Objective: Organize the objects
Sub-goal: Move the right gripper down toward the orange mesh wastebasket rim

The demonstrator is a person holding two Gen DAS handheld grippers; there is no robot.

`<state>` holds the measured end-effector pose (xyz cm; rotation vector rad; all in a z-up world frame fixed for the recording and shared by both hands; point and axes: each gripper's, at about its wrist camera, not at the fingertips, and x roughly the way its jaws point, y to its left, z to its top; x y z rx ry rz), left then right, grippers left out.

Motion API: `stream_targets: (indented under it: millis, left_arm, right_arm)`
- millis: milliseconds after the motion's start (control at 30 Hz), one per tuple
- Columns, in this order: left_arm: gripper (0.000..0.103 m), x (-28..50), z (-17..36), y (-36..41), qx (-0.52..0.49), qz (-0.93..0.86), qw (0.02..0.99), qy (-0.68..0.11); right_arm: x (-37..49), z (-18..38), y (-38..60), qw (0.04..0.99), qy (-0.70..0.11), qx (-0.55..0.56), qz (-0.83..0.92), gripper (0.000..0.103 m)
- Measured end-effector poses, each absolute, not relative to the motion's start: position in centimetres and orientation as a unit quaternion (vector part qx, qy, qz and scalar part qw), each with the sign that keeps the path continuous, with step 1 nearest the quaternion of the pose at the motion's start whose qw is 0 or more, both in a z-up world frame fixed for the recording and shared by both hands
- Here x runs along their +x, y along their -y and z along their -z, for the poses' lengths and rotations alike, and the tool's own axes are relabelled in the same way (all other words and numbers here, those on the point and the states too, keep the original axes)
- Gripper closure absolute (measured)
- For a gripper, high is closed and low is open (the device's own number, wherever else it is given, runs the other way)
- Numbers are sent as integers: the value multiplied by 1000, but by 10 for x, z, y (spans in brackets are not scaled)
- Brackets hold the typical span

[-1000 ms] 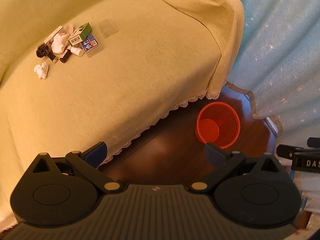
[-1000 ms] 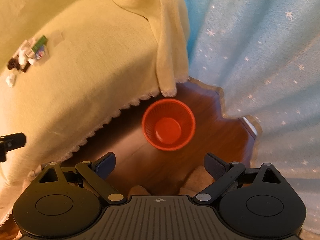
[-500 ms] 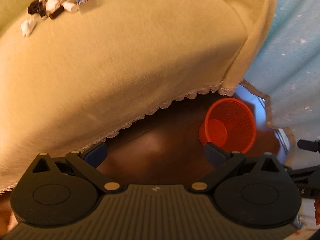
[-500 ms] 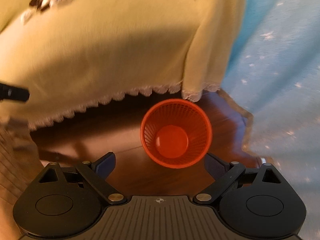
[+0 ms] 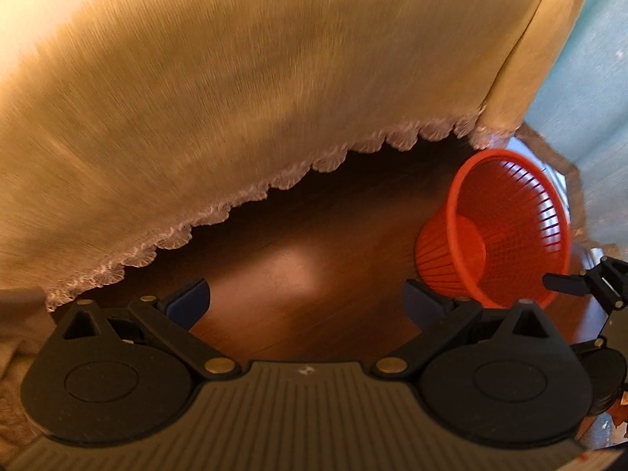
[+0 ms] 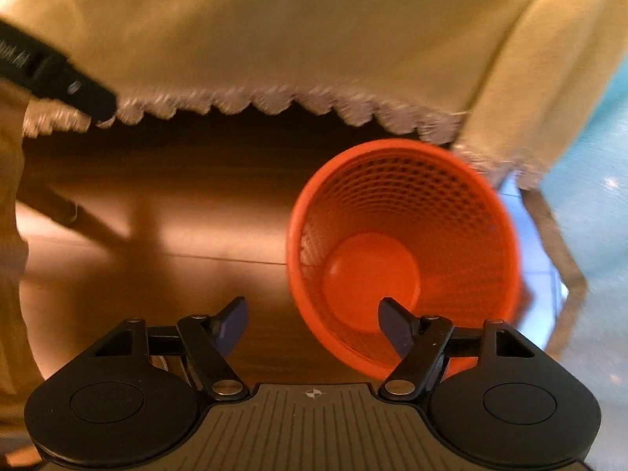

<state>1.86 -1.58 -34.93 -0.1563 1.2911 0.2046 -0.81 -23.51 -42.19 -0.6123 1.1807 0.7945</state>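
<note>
On wood floor [image 6: 165, 235]: orange mesh basket [image 6: 404, 204], upright, round.

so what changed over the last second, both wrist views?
Both grippers dropped toward the floor: the table top with its small clutter has left view, and the orange basket looms larger. The right gripper now straddles the basket's near rim, one finger inside, its jaws having just been closing a little; nothing gripped. The left gripper is still wide open and empty. Basket stays upright beside the yellow cloth.

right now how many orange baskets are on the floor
1. The orange basket stands on the wooden floor by the corner of the yellow cloth; others may be hidden behind the cloth.
</note>
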Motion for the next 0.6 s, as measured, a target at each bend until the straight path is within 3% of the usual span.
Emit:
stream_targets:
  millis: [233, 600]
  left_arm:
    - [1, 25, 387, 15, -81, -96, 785, -607]
    - [1, 28, 410, 14, -73, -83, 784, -611]
  right_arm:
    - [-11, 473, 230, 697, -510, -317, -391, 49]
    - [-11, 505, 225, 680, -470, -355, -437, 72]
